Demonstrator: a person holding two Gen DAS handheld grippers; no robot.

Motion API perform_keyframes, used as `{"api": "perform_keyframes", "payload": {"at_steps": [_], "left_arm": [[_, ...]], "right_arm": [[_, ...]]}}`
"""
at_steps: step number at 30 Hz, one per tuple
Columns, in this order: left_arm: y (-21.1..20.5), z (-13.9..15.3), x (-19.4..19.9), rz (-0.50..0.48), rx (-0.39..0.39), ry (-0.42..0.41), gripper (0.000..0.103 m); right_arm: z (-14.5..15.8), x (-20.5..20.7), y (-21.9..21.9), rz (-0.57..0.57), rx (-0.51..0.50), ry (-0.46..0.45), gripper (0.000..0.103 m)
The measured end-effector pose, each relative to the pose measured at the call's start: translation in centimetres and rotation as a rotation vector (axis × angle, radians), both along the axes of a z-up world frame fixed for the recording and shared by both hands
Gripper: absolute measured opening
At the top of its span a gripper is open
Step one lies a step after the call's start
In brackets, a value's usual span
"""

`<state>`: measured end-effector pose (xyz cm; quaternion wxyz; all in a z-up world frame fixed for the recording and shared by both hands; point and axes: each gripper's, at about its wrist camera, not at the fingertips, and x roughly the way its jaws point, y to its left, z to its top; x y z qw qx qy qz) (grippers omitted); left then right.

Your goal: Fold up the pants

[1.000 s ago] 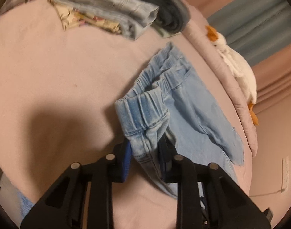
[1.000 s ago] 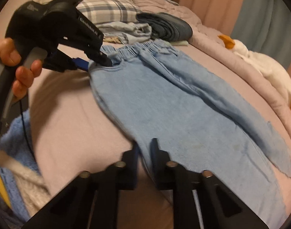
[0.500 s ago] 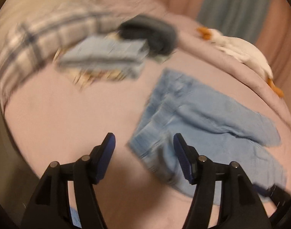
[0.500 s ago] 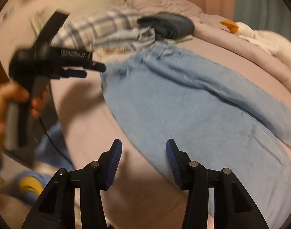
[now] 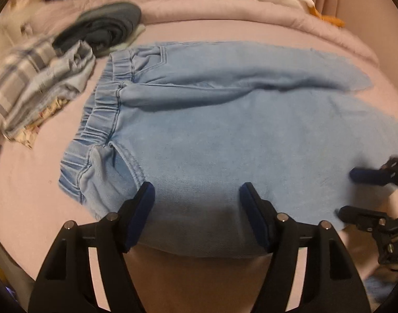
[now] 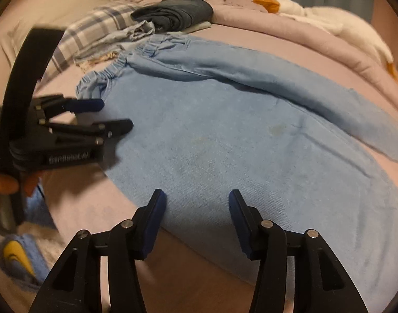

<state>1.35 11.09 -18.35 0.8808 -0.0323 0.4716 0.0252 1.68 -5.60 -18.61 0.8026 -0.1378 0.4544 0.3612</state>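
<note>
Light blue denim pants (image 5: 225,135) with an elastic waistband lie spread flat on the pink-sheeted bed (image 5: 37,182), one leg folded across the other. Left gripper (image 5: 196,195) is opening, jaws wide, nothing gripped, poised over the near edge. Right gripper (image 6: 196,203) is likewise opening and empty above the leg.

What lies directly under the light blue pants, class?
The light blue pants lie spread flat on the pink bedsheet, which shows all around them. Whether anything else lies beneath the fabric cannot be seen, because the pants cover that area.
</note>
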Motion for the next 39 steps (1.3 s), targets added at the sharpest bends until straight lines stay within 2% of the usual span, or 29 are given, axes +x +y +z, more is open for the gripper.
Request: {"api": "perform_keyframes", "payload": {"at_steps": [1, 3, 5, 7, 9, 11, 14, 18, 21, 24, 28, 30, 31, 33, 35, 37, 39], "left_arm": [[0.7, 0.8, 0.1, 0.011, -0.023, -0.024, 0.069], [1.7, 2.4, 0.9, 0.03, -0.005, -0.073, 0.07], [2.8, 3.7, 2.1, 0.048, 0.017, -0.108, 0.075], [3.6, 4.3, 3.8, 0.064, 0.034, -0.125, 0.076], [5.2, 4.5, 5.9, 0.075, 0.044, -0.135, 0.076], [7.3, 4.3, 8.4, 0.109, 0.042, -0.111, 0.076], [10.4, 3.7, 11.9, 0.148, -0.004, -0.082, 0.076], [12.7, 3.3, 14.2, 0.173, -0.052, -0.049, 0.075], [13.2, 2.8, 16.2, 0.128, -0.064, -0.018, 0.074], [13.8, 1.5, 17.9, 0.081, -0.125, 0.037, 0.073], [14.3, 0.0, 19.2, 0.034, -0.166, 0.106, 0.067], [14.4, -0.3, 19.5, 0.015, -0.171, 0.113, 0.064], [14.4, -0.2, 19.6, 0.007, -0.172, 0.11, 0.054], [14.3, 0.1, 19.9, -0.011, -0.194, 0.102, 0.035], [14.1, 0.5, 20.2, -0.008, -0.196, 0.104, 0.031], [13.7, 1.0, 20.2, -0.011, -0.176, 0.096, 0.03], [13.5, 1.6, 20.0, -0.014, -0.165, 0.06, 0.03]], "right_arm": [[0.3, 0.4, -0.1, 0.01, 0.009, 0.036, 0.054], [1.2, 1.2, -0.8, 0.01, 0.032, 0.087, 0.054], [2.2, 2.3, -1.5, -0.001, 0.067, 0.062, 0.056], [3.1, 4.2, -1.7, -0.036, 0.058, 0.024, 0.06], [3.3, 6.0, -1.8, -0.054, 0.041, -0.009, 0.06], [3.6, 8.2, -1.3, -0.048, 0.026, -0.048, 0.06], [3.5, 11.3, -0.2, -0.028, -0.015, -0.079, 0.06], [3.6, 15.9, 2.2, -0.001, -0.062, -0.146, 0.06], [3.0, 19.3, 3.4, 0.009, -0.093, -0.143, 0.06], [1.9, 22.3, 5.1, 0.016, -0.132, -0.147, 0.06], [0.7, 24.8, 6.9, 0.117, -0.174, -0.093, 0.06], [-1.1, 26.0, 7.5, 0.184, -0.212, 0.032, 0.062], [-1.3, 26.2, 7.4, 0.2, -0.201, 0.034, 0.066], [-1.2, 26.3, 7.2, 0.236, -0.196, 0.05, 0.066], [-0.9, 25.9, 7.2, 0.255, -0.209, 0.041, 0.057], [-0.1, 25.0, 7.3, 0.294, -0.209, 0.005, 0.011], [0.5, 24.2, 7.3, 0.313, -0.217, -0.02, 0.01]]}}
